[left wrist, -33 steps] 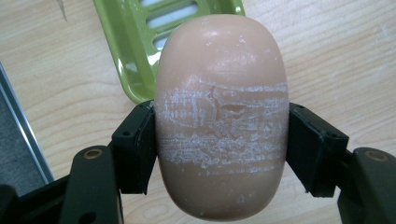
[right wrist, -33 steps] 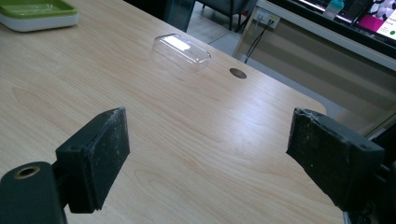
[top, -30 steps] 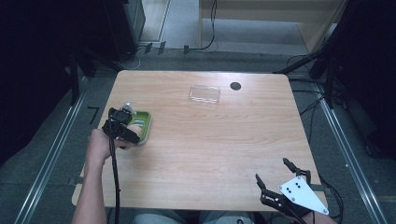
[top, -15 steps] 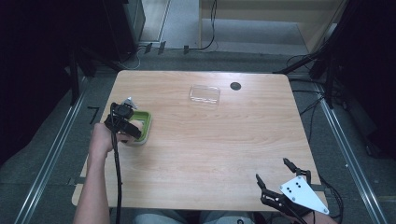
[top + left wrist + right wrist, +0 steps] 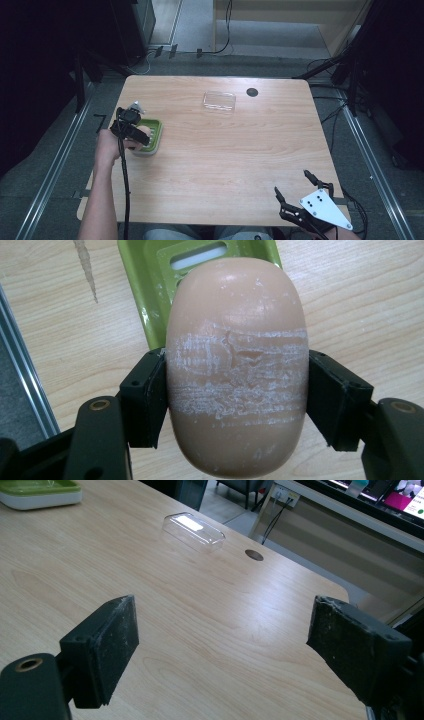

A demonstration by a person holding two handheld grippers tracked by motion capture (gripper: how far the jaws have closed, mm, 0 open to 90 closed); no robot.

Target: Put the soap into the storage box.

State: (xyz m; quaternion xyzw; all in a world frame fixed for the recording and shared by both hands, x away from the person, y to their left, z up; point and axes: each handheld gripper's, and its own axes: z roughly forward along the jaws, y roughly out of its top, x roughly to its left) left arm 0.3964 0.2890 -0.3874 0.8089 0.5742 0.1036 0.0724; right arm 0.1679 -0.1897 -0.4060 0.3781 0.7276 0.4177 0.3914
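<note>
Left gripper (image 5: 235, 405): jaws clamped across the waist of a tan soap bar (image 5: 236, 365), its surface scuffed white where they bite. Green soap dish (image 5: 150, 285) lies just beyond and below the jaws; soap hangs over its near edge.

Risk: the bar is rounded and waxy, so any slackening or twist could let it squirt out and skid across the table (image 5: 225, 160).

Clear lid (image 5: 194, 531) sits well ahead of the right gripper (image 5: 220, 645), beside a dark grommet (image 5: 254, 555). Right gripper: jaws wide apart, holding nothing, hovering at the table's near corner.
</note>
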